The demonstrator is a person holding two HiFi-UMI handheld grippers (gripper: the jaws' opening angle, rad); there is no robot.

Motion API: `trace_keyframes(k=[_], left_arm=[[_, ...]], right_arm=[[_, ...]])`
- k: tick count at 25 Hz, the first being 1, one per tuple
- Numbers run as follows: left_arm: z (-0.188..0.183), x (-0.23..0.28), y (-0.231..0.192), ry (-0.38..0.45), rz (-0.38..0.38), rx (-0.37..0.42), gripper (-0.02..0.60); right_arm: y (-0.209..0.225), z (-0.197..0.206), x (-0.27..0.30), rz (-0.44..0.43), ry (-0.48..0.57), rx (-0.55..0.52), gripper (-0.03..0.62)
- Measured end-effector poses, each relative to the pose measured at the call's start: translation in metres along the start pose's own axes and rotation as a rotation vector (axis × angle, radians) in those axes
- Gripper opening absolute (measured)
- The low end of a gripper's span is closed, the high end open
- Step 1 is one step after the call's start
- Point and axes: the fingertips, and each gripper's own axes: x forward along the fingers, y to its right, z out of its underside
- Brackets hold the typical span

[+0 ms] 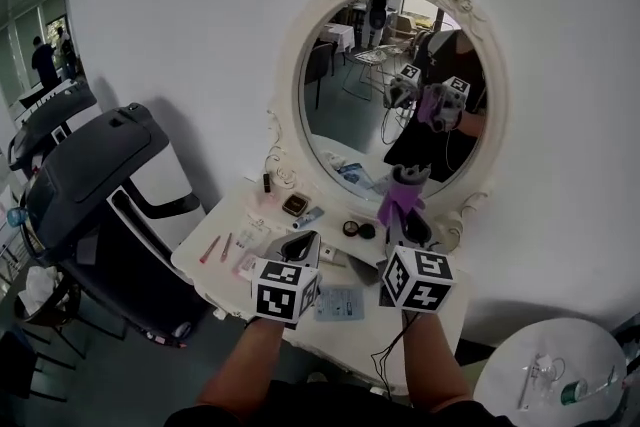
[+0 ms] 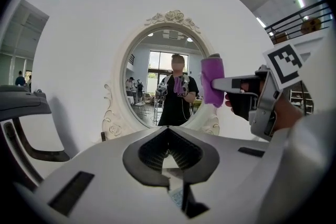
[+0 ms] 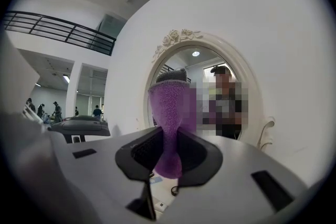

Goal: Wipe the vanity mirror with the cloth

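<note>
The oval vanity mirror in its white carved frame stands at the back of the vanity table. My right gripper is shut on a purple cloth, which stands up from the jaws in front of the mirror's lower right rim. The right gripper view shows the cloth pinched between the jaws, with the mirror behind it. I cannot tell whether the cloth touches the glass. My left gripper hovers over the tabletop, shut and empty. From the left gripper view, the cloth sits right of the mirror.
Small items lie on the tabletop: dark jars, a brown compact, pink sticks and a blue packet. A black-and-white machine stands close on the left. A round white table is at lower right.
</note>
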Motion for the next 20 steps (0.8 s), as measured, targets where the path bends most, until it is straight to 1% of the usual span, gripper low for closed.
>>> trace_keyframes(k=[4,6,8,10,15,17,20], left_arm=[[-0.006,0.028,-0.011,-0.009,0.056,0.003,0.003],[-0.008,0.041,-0.021,-0.019,0.084,0.009,0.003],[-0.014,0.053,-0.029,-0.026,0.122,0.029,0.002],[-0.02,0.064,-0.029,-0.028,0.176,0.059,0.002],[-0.038,0.086,-0.029,-0.016,0.266,0.109,0.003],[-0.043,0.092,-0.03,-0.01,0.286,0.117,0.002],[-0.048,0.101,-0.029,-0.007,0.31,0.118,0.002]], right_arm=[[0.014,-0.025,0.017,0.057,0.038,-0.013,0.074],[0.016,-0.037,0.028,0.088,0.054,-0.037,0.074],[0.021,-0.05,0.037,0.138,0.068,-0.081,0.074],[0.032,-0.062,0.041,0.203,0.07,-0.121,0.074],[0.066,-0.085,0.059,0.319,0.048,-0.164,0.074],[0.077,-0.098,0.063,0.363,0.042,-0.212,0.074],[0.086,-0.123,0.068,0.419,0.037,-0.346,0.074]])
